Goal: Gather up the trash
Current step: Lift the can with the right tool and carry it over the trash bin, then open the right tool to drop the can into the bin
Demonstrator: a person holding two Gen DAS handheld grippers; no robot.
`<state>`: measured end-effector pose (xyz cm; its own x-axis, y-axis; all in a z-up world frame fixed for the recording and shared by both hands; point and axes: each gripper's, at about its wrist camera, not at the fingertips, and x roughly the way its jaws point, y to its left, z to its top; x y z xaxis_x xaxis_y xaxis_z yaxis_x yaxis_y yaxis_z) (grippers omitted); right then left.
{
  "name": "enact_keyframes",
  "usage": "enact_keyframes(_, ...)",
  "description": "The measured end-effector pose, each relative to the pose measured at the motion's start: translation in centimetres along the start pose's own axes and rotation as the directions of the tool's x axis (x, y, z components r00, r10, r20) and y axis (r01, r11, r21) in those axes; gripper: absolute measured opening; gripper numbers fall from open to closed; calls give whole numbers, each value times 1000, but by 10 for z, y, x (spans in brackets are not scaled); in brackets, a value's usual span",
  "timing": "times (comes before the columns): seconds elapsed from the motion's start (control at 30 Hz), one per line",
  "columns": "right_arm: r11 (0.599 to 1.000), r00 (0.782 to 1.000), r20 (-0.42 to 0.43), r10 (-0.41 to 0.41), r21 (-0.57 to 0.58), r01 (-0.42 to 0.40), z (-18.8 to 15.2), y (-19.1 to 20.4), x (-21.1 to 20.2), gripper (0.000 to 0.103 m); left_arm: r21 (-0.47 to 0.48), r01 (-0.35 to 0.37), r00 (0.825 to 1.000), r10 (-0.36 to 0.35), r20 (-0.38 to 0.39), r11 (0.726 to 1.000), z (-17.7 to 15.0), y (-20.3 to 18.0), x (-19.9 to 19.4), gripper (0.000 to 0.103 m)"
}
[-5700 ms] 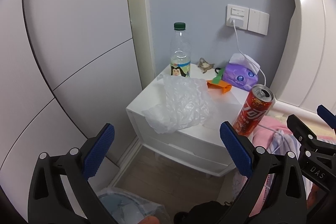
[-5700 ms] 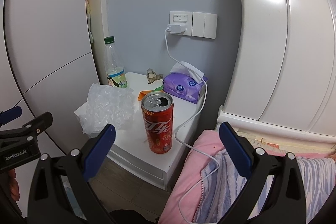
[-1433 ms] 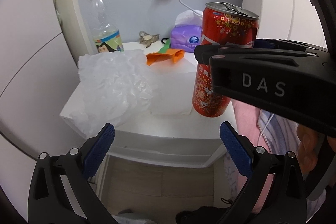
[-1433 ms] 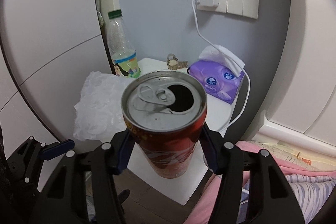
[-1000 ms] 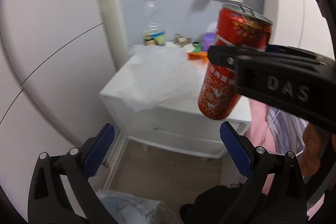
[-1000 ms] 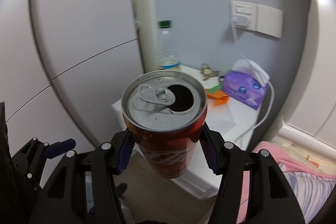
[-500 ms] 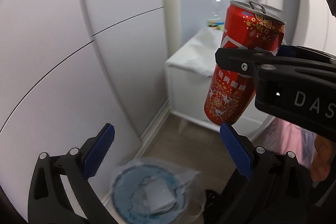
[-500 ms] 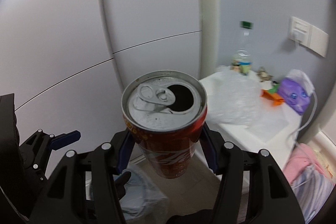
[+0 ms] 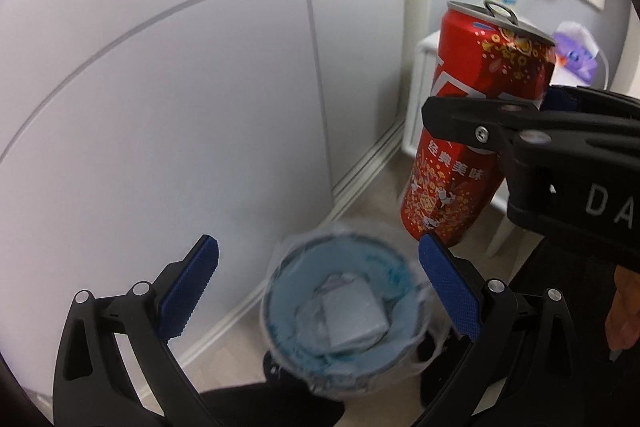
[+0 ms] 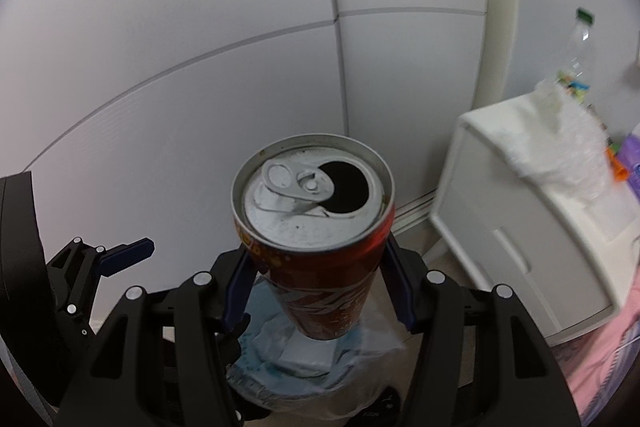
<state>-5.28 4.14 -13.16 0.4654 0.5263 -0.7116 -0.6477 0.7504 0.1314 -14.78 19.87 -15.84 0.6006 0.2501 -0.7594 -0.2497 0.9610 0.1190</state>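
Observation:
My right gripper is shut on a red soda can, its blue pads pressing both sides; the opened top faces the camera. In the left wrist view the same red can hangs upright, slightly tilted, above and to the right of a blue trash bin lined with clear plastic, with a grey crumpled wrapper inside. The bin shows directly under the can in the right wrist view. My left gripper stands open over the bin with nothing between its fingers.
A white nightstand stands to the right with a crumpled clear plastic bag, a plastic bottle and a purple tissue pack on it. White wardrobe panels fill the left. Pink bedding lies at the lower right.
Both grippers have swung left and downward, away from the nightstand toward the floor. The trash bin has come nearer and more central, and the held can now hangs over it.

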Motion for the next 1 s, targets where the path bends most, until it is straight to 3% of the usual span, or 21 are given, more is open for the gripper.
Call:
enact_keyframes(0.4, 999, 990, -138, 37, -21, -40, -34, 9, 77, 55, 16, -48, 991, 50, -125, 999, -48, 6, 46, 97)
enact_keyframes(0.67, 998, 978, -210, 4, -58, -16, -58, 5, 125, 55, -91, -41, 975, 20, -221, 995, -63, 10, 94, 97)
enact_keyframes(1.0, 994, 952, -306, 28, -88, -58, -92, 3, 180, 55, -167, -85, 944, 25, -329, 982, -86, 21, 143, 97)
